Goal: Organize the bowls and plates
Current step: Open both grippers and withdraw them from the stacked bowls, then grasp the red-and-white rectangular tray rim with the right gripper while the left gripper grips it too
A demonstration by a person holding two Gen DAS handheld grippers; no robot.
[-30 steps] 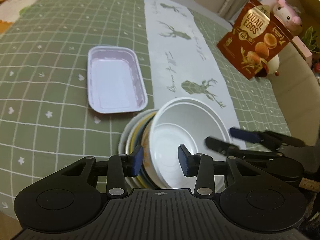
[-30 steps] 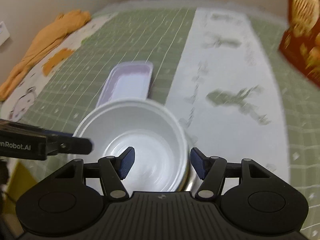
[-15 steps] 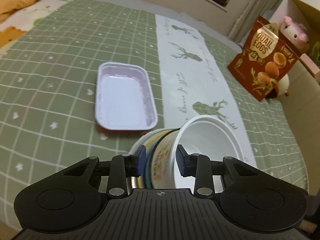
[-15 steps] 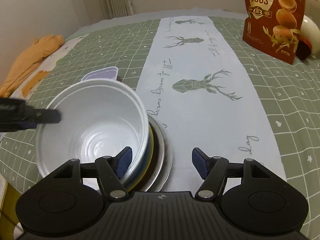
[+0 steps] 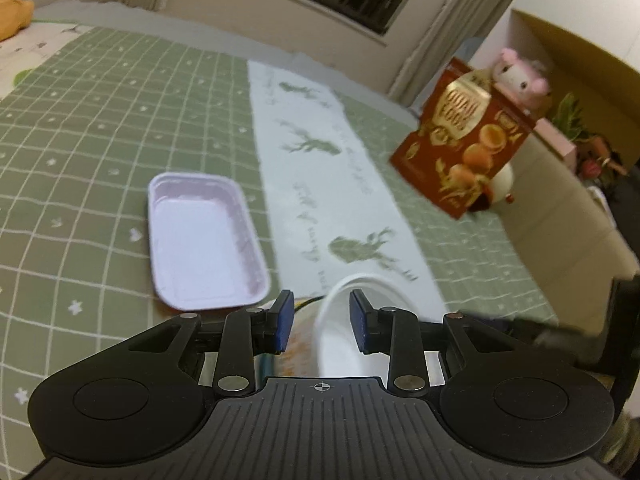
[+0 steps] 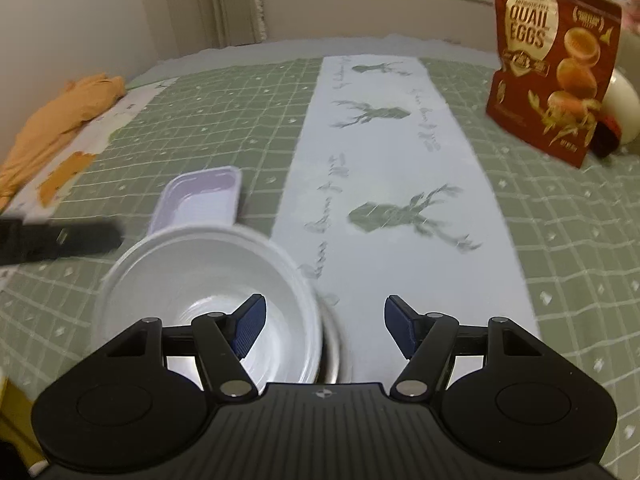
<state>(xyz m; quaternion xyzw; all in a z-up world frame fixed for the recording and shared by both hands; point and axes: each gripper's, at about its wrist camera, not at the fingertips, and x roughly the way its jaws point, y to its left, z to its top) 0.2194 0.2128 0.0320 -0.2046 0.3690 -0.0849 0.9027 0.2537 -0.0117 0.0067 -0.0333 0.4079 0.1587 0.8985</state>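
A white paper bowl [image 5: 366, 320] sits tilted on top of a stack of plates and bowls [image 5: 298, 340] at the near edge of the green checked cloth. My left gripper [image 5: 320, 322] is shut on the bowl's rim and wall, one pad outside, one inside. In the right wrist view the same white bowl [image 6: 208, 292] lies low at left, with the metal plate rim [image 6: 334, 344] beside it. My right gripper [image 6: 322, 330] is open and empty, its left finger over the bowl's inside.
A lilac rectangular tray [image 5: 202, 240] lies left of the stack; it also shows in the right wrist view [image 6: 202, 196]. A white deer-print runner [image 6: 384, 208] crosses the table. A red quail-egg bag [image 6: 554, 60] stands at far right. Orange cloth [image 6: 60, 116] lies far left.
My left gripper has tilted the white bowl and pulled back and up with it. My right gripper has drawn back and to the right, off the bowl's centre.
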